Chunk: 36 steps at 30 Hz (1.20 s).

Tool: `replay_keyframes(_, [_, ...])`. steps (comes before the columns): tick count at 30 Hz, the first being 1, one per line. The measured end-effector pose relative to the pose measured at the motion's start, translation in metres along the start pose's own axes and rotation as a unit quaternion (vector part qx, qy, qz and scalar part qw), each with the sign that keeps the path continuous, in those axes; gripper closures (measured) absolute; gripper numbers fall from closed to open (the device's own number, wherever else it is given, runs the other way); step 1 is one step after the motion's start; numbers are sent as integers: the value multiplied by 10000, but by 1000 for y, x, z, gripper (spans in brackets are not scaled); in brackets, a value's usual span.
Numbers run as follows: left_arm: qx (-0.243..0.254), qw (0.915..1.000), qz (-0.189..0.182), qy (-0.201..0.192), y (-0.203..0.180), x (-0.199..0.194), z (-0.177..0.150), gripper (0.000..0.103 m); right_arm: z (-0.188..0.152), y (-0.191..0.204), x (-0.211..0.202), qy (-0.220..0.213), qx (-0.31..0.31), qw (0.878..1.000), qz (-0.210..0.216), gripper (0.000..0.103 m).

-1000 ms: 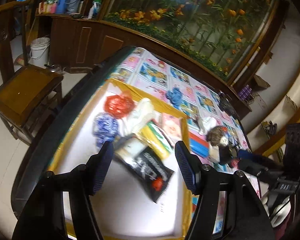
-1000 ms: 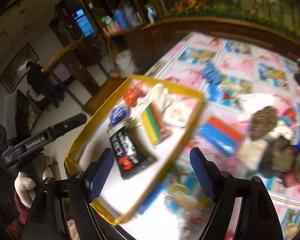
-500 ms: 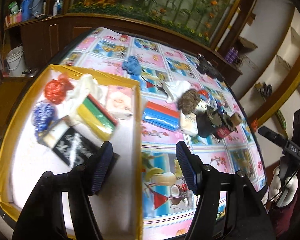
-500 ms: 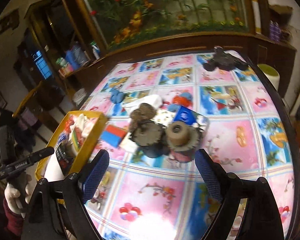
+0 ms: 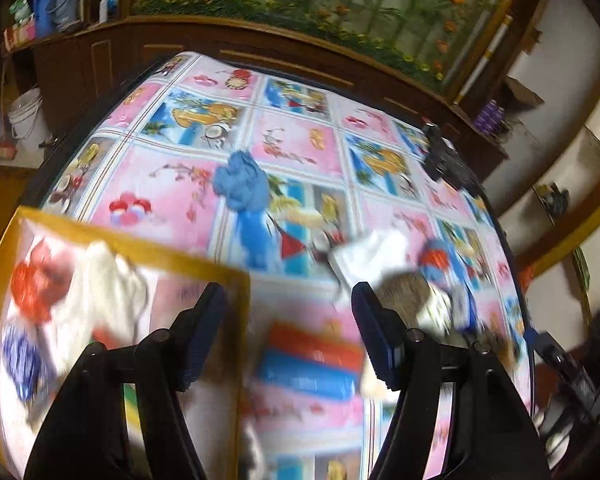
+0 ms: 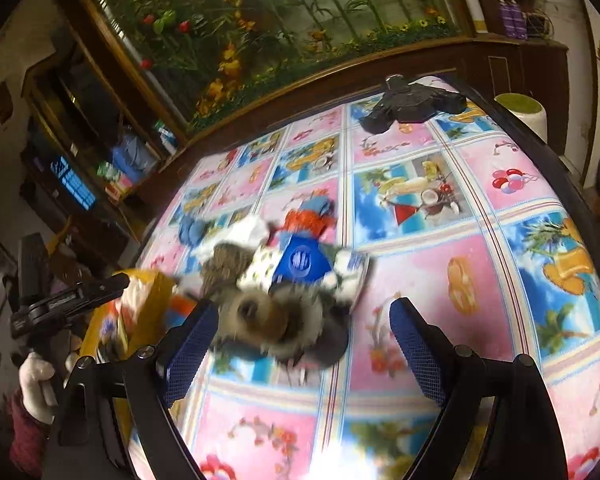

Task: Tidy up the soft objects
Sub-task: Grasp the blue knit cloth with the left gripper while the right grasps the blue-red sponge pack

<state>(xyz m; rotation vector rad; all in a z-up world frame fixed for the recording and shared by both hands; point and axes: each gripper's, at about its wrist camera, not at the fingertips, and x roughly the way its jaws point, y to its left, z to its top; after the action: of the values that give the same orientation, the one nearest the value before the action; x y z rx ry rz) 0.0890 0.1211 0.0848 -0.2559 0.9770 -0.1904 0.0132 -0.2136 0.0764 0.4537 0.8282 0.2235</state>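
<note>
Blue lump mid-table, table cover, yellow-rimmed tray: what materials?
Blue lump: looks like soft knit or terry cloth; crumpled folds, matte, no shine. Table cover: probably printed vinyl or oilcloth; glossy glare, flat, fruit-and-drink squares. Yellow-rimmed tray: likely cardboard or thin plastic, with a white floor and straight thin walls; motion blur leaves it open.

Soft pile (image 6: pixel 284 280) heaped mid-table; blue cloth (image 5: pixel 242 184) apart; tray (image 5: pixel 236 280) part-filled.
</note>
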Motion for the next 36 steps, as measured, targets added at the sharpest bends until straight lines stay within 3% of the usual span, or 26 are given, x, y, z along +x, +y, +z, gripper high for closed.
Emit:
replay_keyframes(3, [-301,9991,257,172,6,36,31,38,23,-4,22,-159,235,9994,183,14])
replay_keyframes(8, [-349,9947,938,237,15,87,65,38,40,-18,57,-259,363,9982,409,14])
replay_keyframes(15, [-87,9923,1032,677,7,134,70,39,38,-44,83,-54,522,9985,168,13])
replay_keyframes(16, [110,9911,1138,676,0,135,67,44,38,-45,84,-60,534,9984,143,13])
replay_keyframes(17, [303,9906,1181,629,-6,133,65,66,38,-45,85,-65,523,9986,98,13])
replay_keyframes(18, [395,9909,1102,664,-10,131,62,67,38,-46,86,-69,512,9987,47,13])
replay_keyframes(23, [457,9961,660,371,-18,84,50,68,36,-48,89,-81,524,9986,-38,13])
replay_keyframes(27, [432,9990,34,104,-17,24,26,68,34,-47,87,-116,439,9990,29,13])
replay_keyframes(32, [305,9974,-597,-246,1,-47,-12,68,25,-7,75,-162,-273,9994,121,13])
replay_keyframes(36, [130,9964,-705,-455,32,-91,-52,67,-2,73,61,244,-1014,9889,1058,13])
